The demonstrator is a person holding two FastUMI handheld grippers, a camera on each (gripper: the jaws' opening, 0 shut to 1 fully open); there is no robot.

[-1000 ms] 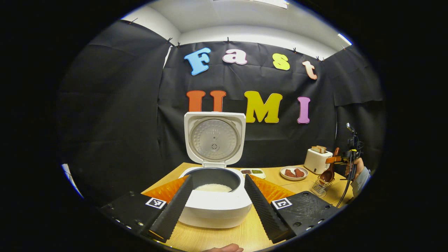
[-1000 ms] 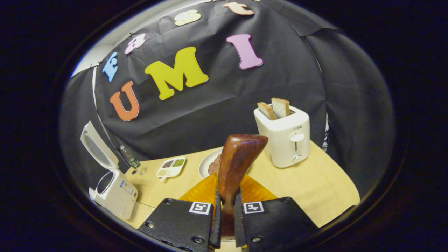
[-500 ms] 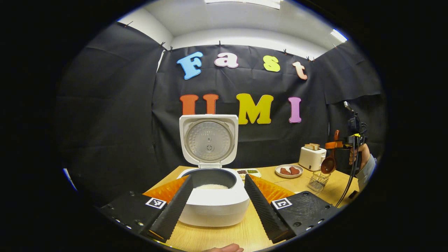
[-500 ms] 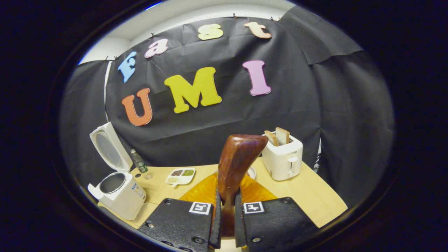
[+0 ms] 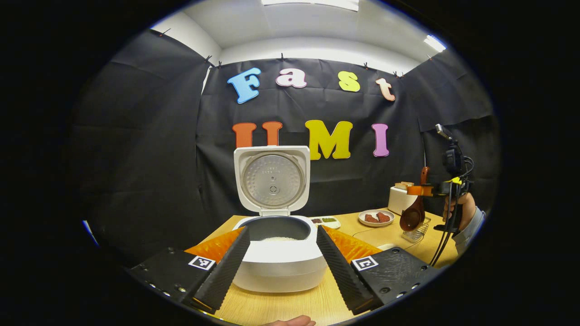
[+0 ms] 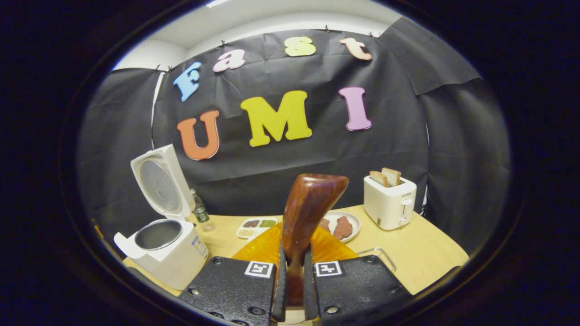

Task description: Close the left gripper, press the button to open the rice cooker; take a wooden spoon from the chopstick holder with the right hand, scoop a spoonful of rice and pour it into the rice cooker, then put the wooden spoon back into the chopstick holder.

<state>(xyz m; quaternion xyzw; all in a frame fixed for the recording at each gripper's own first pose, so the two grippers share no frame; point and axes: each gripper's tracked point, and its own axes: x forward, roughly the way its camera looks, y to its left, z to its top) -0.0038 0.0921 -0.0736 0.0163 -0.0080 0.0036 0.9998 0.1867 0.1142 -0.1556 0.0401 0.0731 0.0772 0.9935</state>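
Right gripper (image 6: pixel 292 290) pinches the spoon (image 6: pixel 308 213) handle at bottom centre. Left gripper (image 5: pixel 281 262) is spread before the open cooker (image 5: pixel 278 253); its view reveals rice (image 5: pixel 277 238) inside and the holder (image 5: pixel 418 228) at right, below the spoon bowl

Ahead of the left claw (image 5: pixel 282 253): open white rice cooker (image 5: pixel 278 265), upright lid (image 5: pixel 272 180) blocking behind. Bare wooden surface (image 6: pixel 421 253) right of the right claw (image 6: pixel 293 276).

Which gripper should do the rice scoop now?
Right. The right gripper is shut on the wooden spoon, lifted above the chopstick holder. The left gripper is open, holding nothing, facing the open rice cooker.
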